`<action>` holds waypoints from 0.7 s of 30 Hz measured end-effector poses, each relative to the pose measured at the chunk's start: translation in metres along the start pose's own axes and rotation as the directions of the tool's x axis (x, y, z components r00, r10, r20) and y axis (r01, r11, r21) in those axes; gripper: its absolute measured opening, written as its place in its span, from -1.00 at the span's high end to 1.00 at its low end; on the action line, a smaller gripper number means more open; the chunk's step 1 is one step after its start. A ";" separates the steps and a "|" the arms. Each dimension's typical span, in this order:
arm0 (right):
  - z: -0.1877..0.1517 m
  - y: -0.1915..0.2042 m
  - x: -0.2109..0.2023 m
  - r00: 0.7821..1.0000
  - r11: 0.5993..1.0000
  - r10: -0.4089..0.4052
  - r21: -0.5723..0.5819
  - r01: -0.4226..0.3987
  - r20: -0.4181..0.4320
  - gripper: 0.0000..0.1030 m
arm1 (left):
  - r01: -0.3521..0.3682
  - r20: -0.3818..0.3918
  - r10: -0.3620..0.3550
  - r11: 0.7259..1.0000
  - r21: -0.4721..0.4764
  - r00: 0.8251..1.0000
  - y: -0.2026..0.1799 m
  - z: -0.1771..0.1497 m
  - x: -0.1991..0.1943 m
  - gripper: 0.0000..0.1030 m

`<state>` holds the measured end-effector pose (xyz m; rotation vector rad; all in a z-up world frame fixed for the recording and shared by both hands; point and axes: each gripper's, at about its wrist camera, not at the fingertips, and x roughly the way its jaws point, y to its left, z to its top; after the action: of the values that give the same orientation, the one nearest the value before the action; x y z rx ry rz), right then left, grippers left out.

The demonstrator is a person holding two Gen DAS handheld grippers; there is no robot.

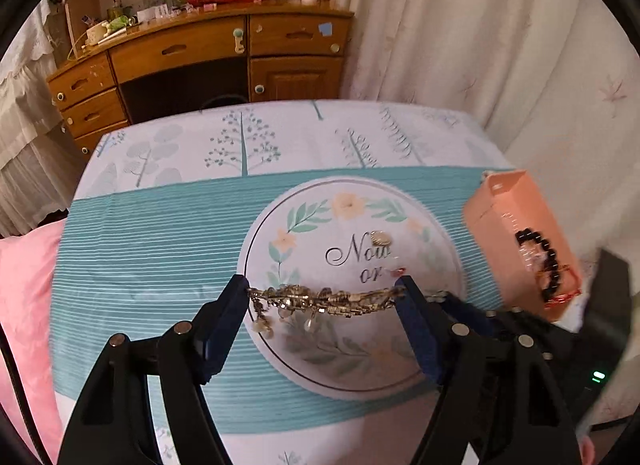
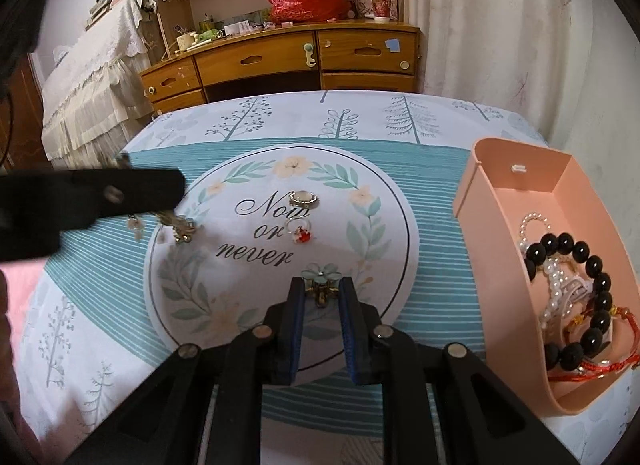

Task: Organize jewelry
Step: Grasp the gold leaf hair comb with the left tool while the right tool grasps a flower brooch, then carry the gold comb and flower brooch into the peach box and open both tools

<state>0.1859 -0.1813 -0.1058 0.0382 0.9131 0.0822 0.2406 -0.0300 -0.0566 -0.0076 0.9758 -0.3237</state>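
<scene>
My left gripper (image 1: 322, 289) is shut on a gold charm bracelet (image 1: 320, 299), stretched between its two pads and hanging just above the round "Now or never" mat (image 1: 320, 377). In the right wrist view that bracelet (image 2: 180, 227) dangles under the left gripper over the mat's left rim. My right gripper (image 2: 322, 285) is shut on a pale green flower clip (image 2: 324, 273) at the mat's near edge (image 2: 248, 349). A gold oval ring (image 2: 303, 197) and a red-stone ring (image 2: 302, 233) lie on the mat.
A pink open box (image 2: 480, 185) at the right holds a black bead bracelet (image 2: 592, 285), pearls (image 2: 556, 281) and red cords. A wooden desk (image 2: 280, 61) and a curtain (image 2: 520, 45) stand behind the bed. A pink pillow (image 1: 28, 305) lies left.
</scene>
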 end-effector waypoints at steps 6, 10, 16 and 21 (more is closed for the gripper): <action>0.002 -0.002 -0.016 0.995 0.995 0.094 0.033 -0.095 0.023 0.68 | 0.020 0.039 -0.019 0.999 -0.030 0.999 -0.005 0.002 -0.030 -0.41; 0.008 -0.002 -0.039 0.987 0.989 0.144 0.029 -0.146 0.066 0.68 | 0.034 0.071 -0.032 0.999 -0.033 0.997 -0.013 0.006 -0.048 -0.41; 0.008 -0.008 -0.079 0.974 0.981 0.191 -0.003 -0.192 0.120 0.68 | 0.069 0.132 -0.068 0.998 0.000 0.989 -0.037 0.013 -0.072 -0.41; 0.015 -0.028 -0.108 0.968 0.980 0.193 0.013 -0.198 0.162 0.67 | 0.107 0.173 -0.113 0.993 0.041 0.978 -0.070 0.026 -0.081 -0.41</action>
<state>0.1334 -0.2183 -0.0136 0.1602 0.7478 0.2460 0.2007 -0.0782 0.0345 -0.0605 0.7969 -0.4334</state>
